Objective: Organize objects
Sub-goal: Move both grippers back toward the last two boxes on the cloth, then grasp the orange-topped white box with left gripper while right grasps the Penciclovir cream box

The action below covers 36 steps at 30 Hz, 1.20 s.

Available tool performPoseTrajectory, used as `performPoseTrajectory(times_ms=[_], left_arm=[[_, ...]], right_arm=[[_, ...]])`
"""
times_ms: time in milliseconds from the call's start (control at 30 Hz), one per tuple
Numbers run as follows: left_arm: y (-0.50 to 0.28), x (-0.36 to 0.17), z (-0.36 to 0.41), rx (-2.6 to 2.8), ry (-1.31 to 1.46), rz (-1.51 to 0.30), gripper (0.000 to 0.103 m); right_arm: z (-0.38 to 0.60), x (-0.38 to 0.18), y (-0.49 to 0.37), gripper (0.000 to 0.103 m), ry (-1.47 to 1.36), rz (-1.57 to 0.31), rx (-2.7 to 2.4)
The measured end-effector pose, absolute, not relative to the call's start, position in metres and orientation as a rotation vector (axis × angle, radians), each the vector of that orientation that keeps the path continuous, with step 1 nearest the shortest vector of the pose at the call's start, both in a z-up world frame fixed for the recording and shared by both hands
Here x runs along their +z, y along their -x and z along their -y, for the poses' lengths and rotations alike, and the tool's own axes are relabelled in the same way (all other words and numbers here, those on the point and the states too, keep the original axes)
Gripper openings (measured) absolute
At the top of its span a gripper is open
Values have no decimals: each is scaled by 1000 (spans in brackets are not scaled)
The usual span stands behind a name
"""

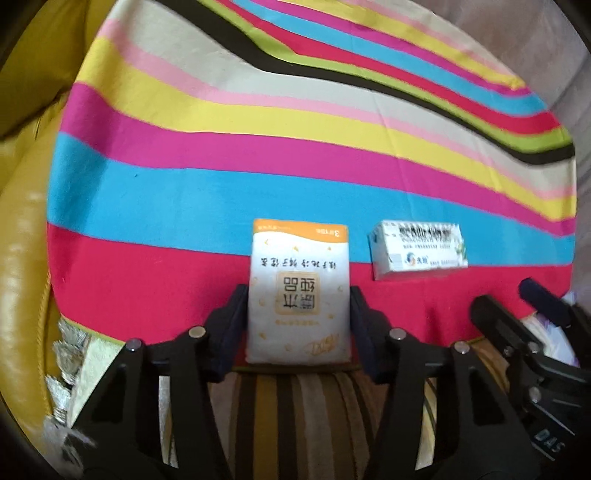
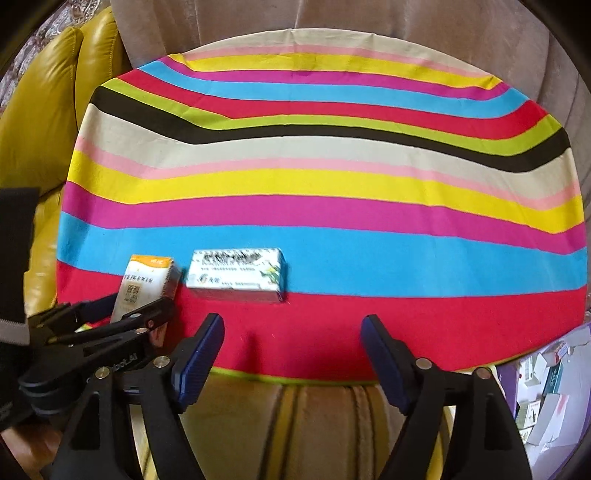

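My left gripper (image 1: 299, 295) is shut on a white and orange tissue pack (image 1: 298, 291), holding it over the near red stripe of the striped tablecloth (image 1: 258, 177). The pack (image 2: 142, 286) and left gripper (image 2: 122, 308) also show at the left of the right wrist view. A white medicine box (image 1: 417, 249) lies flat to the right of the pack, on the red and blue stripes; it also shows in the right wrist view (image 2: 236, 275). My right gripper (image 2: 291, 336) is open and empty, above the table's near edge, nearer than the box.
A yellow leather sofa (image 2: 40, 110) stands to the left of the table. A beige curtain (image 2: 332, 26) hangs behind. A purple bin (image 2: 546, 398) with several small boxes sits at the lower right. A striped cushion (image 2: 314, 424) lies below the table's near edge.
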<state>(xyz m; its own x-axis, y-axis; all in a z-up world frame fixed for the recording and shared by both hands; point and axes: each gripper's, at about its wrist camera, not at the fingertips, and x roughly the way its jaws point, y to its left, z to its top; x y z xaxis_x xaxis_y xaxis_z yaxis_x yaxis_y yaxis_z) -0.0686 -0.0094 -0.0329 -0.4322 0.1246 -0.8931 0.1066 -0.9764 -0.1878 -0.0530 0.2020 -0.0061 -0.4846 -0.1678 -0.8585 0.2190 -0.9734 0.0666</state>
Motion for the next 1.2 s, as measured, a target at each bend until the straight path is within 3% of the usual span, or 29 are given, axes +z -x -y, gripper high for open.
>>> performPoseTrajectory(times_ms=[167,700,1033,1200], left_arm=[[61,-31,30,2679,1614,490,56],[52,-24,61,2849,1472,714,56],[54,-25,62,2837,1476,714,56],[55,-25,60,2836,1479,699,56]], right_arm=[[-190,-10,61,80,-1440,-70,-2532],[-155,-22,79,82,-1444,-129,-2501],[-142,-33,89,82,-1500,-172,-2501],[-142,-37,90,76,-1521,-189,-2506]])
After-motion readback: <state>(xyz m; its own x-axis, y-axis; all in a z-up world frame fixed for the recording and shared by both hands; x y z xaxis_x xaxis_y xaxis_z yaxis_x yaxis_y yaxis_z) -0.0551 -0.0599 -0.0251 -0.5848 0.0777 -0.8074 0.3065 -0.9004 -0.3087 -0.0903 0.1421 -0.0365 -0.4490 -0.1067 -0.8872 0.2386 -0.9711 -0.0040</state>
